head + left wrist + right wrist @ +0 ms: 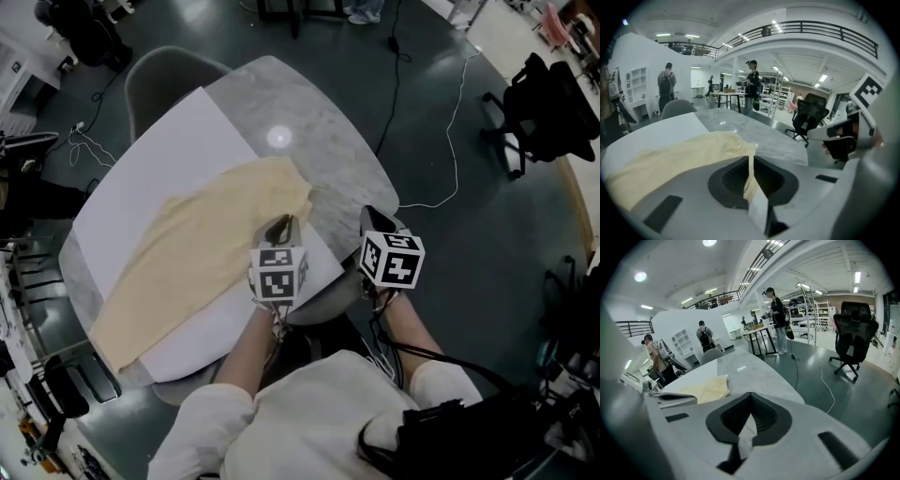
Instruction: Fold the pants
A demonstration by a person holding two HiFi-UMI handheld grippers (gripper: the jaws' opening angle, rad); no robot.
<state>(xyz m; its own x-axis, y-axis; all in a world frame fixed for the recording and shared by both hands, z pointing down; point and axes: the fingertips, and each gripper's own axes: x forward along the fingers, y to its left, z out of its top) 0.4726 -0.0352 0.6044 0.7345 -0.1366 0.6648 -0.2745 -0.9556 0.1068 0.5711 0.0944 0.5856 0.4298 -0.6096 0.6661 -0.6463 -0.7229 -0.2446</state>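
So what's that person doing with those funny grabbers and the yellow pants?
A person is folding pale yellow pants that lie stretched out on a white sheet on a round marble table. They hold a gripper in each hand. The left gripper has its jaws shut on an edge of the pants, with a strip of the fabric pinched between them. The right gripper is beside it at the table's edge, jaws together, off the pants.

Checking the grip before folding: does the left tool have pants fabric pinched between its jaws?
Yes, the left tool is closed on a strip of the pale yellow pants.
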